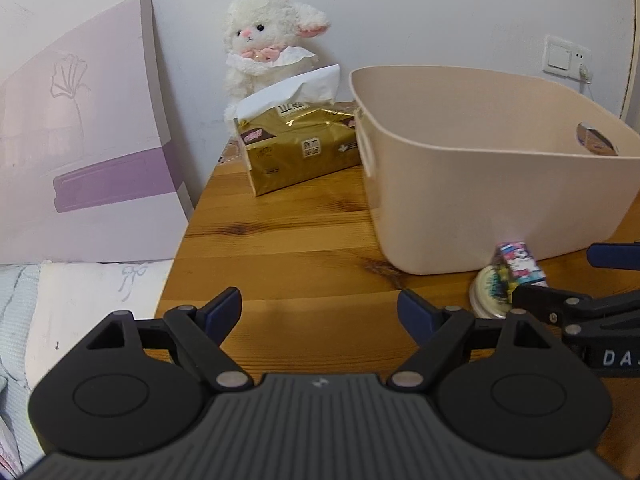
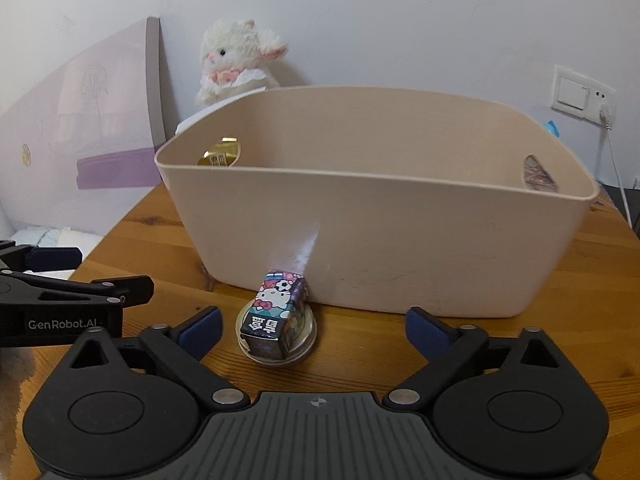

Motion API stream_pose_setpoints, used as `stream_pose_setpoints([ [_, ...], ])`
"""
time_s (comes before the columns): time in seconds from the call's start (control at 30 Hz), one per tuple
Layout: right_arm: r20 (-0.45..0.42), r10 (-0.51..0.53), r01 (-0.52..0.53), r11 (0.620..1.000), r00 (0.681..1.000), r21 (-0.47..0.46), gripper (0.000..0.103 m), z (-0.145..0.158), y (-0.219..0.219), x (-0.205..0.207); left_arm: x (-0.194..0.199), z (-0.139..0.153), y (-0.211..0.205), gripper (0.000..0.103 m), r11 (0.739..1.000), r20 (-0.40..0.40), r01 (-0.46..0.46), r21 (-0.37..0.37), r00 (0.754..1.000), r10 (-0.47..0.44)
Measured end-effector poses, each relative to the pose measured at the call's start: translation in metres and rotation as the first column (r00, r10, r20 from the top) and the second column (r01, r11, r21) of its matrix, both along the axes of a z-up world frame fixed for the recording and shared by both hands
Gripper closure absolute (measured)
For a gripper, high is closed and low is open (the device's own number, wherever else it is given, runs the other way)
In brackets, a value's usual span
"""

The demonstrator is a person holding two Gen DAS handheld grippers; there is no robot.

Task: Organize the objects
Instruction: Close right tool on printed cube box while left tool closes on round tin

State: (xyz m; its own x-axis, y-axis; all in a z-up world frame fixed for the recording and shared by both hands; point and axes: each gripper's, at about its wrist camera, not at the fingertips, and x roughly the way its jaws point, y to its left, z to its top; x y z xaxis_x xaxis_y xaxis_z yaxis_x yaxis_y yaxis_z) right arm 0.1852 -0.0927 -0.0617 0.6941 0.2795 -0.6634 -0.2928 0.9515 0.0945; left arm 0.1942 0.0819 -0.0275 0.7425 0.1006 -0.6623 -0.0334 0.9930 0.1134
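Note:
A beige plastic basket (image 2: pixel 376 240) stands on the wooden table (image 1: pixel 288 248); it also shows in the left wrist view (image 1: pixel 480 184). A small Hello Kitty carton (image 2: pixel 276 316) lies on a round clear lid (image 2: pixel 308 340) just in front of the basket; both show in the left wrist view, carton (image 1: pixel 520 264) and lid (image 1: pixel 490 296). My right gripper (image 2: pixel 312 330) is open, low over the table, with the carton between its fingers but left of centre. My left gripper (image 1: pixel 320 312) is open and empty, to the left of the carton.
A gold tissue pack (image 1: pixel 300 148) and a white plush lamb (image 1: pixel 268 44) sit at the back by the wall. A lilac box (image 1: pixel 80 152) leans at the left beside bedding (image 1: pixel 80 304). A wall socket with a cable (image 2: pixel 580 92) is at the right.

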Motion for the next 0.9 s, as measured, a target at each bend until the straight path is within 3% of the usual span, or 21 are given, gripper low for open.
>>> stream_pose_setpoints([
  [0.1, -0.011, 0.005, -0.005, 1.0, 1.0, -0.004, 0.018, -0.004, 0.005, 0.004, 0.003, -0.004, 0.008, 0.017, 1.0, -0.009, -0.006, -0.027, 1.0, 0.005],
  [0.2, -0.015, 0.026, -0.026, 1.0, 1.0, -0.014, 0.037, -0.008, 0.008, 0.005, 0.005, -0.008, 0.008, 0.017, 1.0, -0.016, -0.003, -0.03, 1.0, 0.002],
  [0.3, -0.003, 0.033, -0.033, 0.999, 0.999, 0.011, 0.065, -0.007, 0.005, 0.005, 0.005, -0.013, 0.002, 0.017, 0.999, -0.028, 0.022, -0.033, 0.999, -0.023],
  [0.33, -0.003, 0.033, -0.033, 0.999, 0.999, 0.015, 0.083, -0.006, 0.003, 0.005, 0.005, -0.014, -0.001, 0.017, 0.999, -0.032, 0.033, -0.032, 0.999, -0.034],
  [0.73, -0.042, -0.035, 0.033, 0.999, 0.998, -0.039, 0.082, -0.008, -0.053, -0.003, 0.003, -0.021, -0.062, 0.017, 0.98, -0.067, 0.187, -0.065, 0.979, -0.192],
  [0.9, -0.043, -0.074, 0.071, 0.995, 0.996, -0.068, 0.083, -0.015, -0.075, -0.004, 0.006, -0.035, -0.085, 0.017, 0.977, -0.098, 0.2, -0.07, 0.973, -0.207],
])
